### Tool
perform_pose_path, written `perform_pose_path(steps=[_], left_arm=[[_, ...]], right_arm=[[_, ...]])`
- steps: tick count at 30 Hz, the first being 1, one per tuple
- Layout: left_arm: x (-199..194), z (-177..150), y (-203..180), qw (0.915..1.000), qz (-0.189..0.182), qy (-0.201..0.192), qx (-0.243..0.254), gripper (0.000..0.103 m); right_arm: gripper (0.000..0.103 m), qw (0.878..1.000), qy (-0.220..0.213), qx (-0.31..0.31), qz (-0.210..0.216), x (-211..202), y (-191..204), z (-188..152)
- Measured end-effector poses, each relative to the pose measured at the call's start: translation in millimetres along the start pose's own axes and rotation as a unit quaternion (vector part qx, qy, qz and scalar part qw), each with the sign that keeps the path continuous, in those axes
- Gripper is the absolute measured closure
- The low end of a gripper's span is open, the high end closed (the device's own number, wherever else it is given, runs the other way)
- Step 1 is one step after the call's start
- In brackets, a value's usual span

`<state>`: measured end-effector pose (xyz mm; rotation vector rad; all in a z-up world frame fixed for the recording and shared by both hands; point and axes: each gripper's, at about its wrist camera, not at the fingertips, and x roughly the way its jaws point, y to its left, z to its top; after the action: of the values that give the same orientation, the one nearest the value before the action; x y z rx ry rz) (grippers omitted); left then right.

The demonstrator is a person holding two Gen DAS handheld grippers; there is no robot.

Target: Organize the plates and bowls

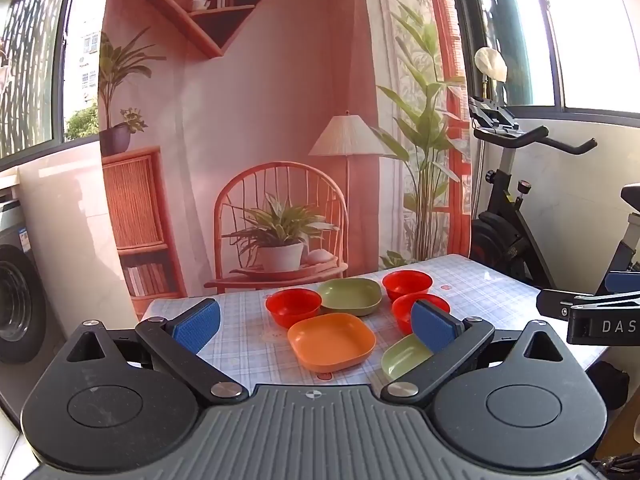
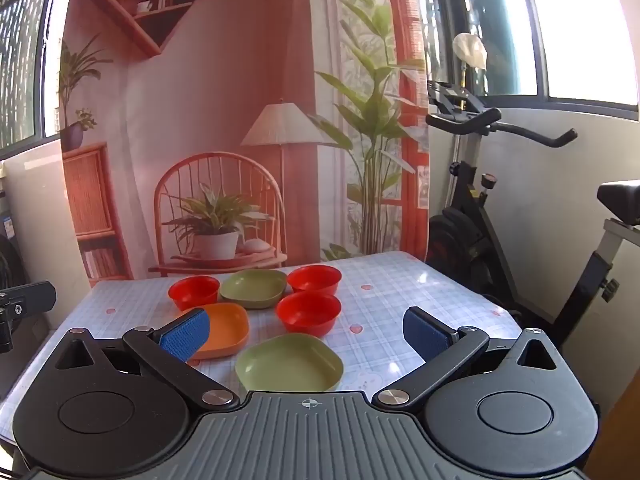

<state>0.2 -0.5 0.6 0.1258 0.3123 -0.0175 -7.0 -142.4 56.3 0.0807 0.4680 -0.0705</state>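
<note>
Three red bowls sit on the checked table: one at the left [image 1: 293, 306] [image 2: 194, 291], one at the back right [image 1: 407, 284] [image 2: 314, 279], one nearer [image 1: 404, 309] [image 2: 309, 312]. A green plate [image 1: 351, 296] [image 2: 253, 288] lies between the back bowls. An orange plate [image 1: 331, 341] [image 2: 226, 330] lies in front. A second green plate [image 1: 402, 356] [image 2: 289, 363] lies nearest, partly hidden by a blue pad in the left wrist view. My left gripper [image 1: 316, 322] is open and empty, short of the dishes. My right gripper [image 2: 306, 334] is open and empty above the near green plate.
The table [image 2: 400, 300] has a checked cloth and stands against a printed backdrop [image 1: 260, 120]. An exercise bike [image 2: 480, 200] stands right of the table. A washing machine [image 1: 16, 300] is at the left. The right gripper's body [image 1: 592, 312] shows at the left wrist view's right edge.
</note>
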Motion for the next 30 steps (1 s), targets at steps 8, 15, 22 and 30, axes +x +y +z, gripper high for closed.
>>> perform_pose_path(steps=[8,15,22,30], left_arm=[[3.8,0.7,-0.8,1.0000,-0.005,0.001,-0.004,0.001],[2.9,-0.4,3.0,1.0000,-0.006,0.000,-0.006,0.001],[1.6,-1.1,4.9,1.0000,-0.006,0.000,-0.006,0.001],[-0.6,-2.2,1.2,1.0000,-0.002,0.001,-0.008,0.001]], right_arm=[[0.000,1.000,-0.002,0.000,0.002,0.9,0.1,-0.3],[0.000,1.000,-0.002,0.005,0.002,0.4,-0.7,-1.2],[0.000,1.000,-0.002,0.005,0.002,0.1,4.4,0.2],[0.000,1.000,-0.003,0.007,0.001,-0.4,-4.0,-3.3]])
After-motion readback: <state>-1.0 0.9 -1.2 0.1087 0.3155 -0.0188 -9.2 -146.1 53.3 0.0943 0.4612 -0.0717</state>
